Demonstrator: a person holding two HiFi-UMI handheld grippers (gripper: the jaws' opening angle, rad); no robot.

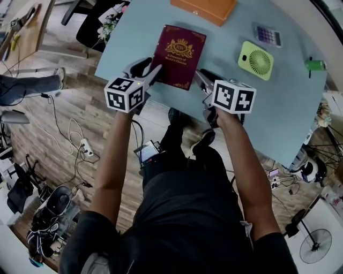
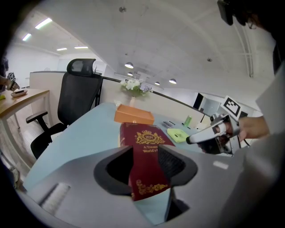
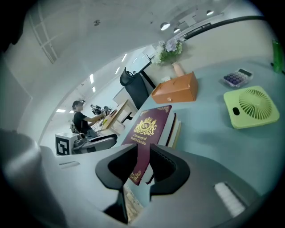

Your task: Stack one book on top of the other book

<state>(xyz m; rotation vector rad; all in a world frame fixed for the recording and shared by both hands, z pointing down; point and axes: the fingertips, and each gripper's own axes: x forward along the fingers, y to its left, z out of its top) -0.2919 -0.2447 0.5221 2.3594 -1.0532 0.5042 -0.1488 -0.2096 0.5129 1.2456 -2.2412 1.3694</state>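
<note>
1. Both pairs of jaws are pressed together on the same maroon book (image 1: 179,53), with almost no gap beyond the thin edge they pinch.
2. Left gripper (image 2: 145,164): its jaws clamp the book's near left corner, by the gold scrollwork.
3. Right gripper (image 3: 143,162): its jaws clamp the near right corner.
4. The book has a gold crest and gold lettering on its cover. It lies face up over the near edge of a pale blue table (image 1: 278,107), held between the two grippers, its near end toward the person.
5. In the right gripper view, white page edges and a tan edge show under the book's right side. Whether these belong to a second book cannot be told.
6. Beyond the book, at the table's far side, sits an orange box (image 1: 206,8).
7. To the book's right lie a green fan (image 1: 256,60) and, farther back, a calculator (image 1: 268,36).
8. White flowers (image 3: 168,48) stand behind the box.
</note>
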